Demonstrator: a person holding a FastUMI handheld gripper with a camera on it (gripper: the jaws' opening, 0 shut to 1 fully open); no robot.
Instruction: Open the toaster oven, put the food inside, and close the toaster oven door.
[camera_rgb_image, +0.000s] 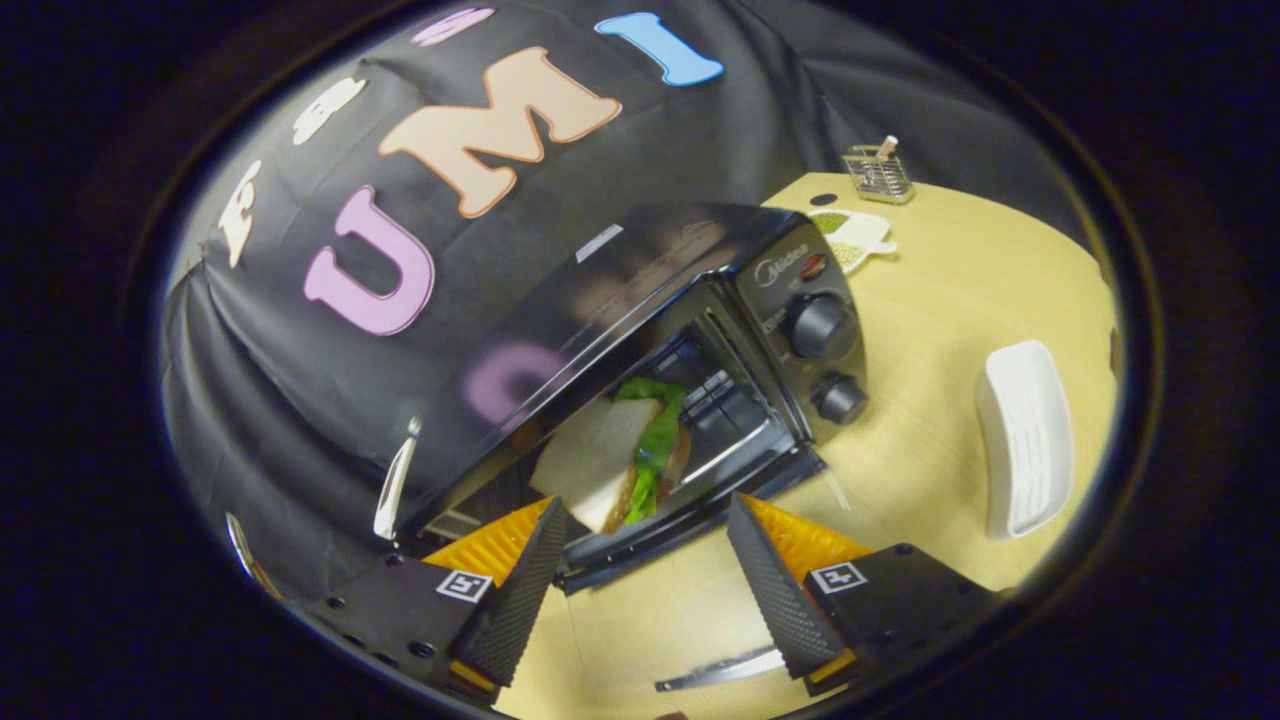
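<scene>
The gripper (640, 575) is spread and holds nothing. The sandwich (610, 460) sits in the oven (700, 330) mouth, above the dropped door (650, 545); soft and light, best pinched across its bread faces.

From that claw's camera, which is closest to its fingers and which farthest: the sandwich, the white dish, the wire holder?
Gripper open.
1. Sandwich: just ahead of the fingers, in the toaster oven's mouth.
2. White dish: off to the right, on the table.
3. Wire holder: far back, beyond the oven.
</scene>
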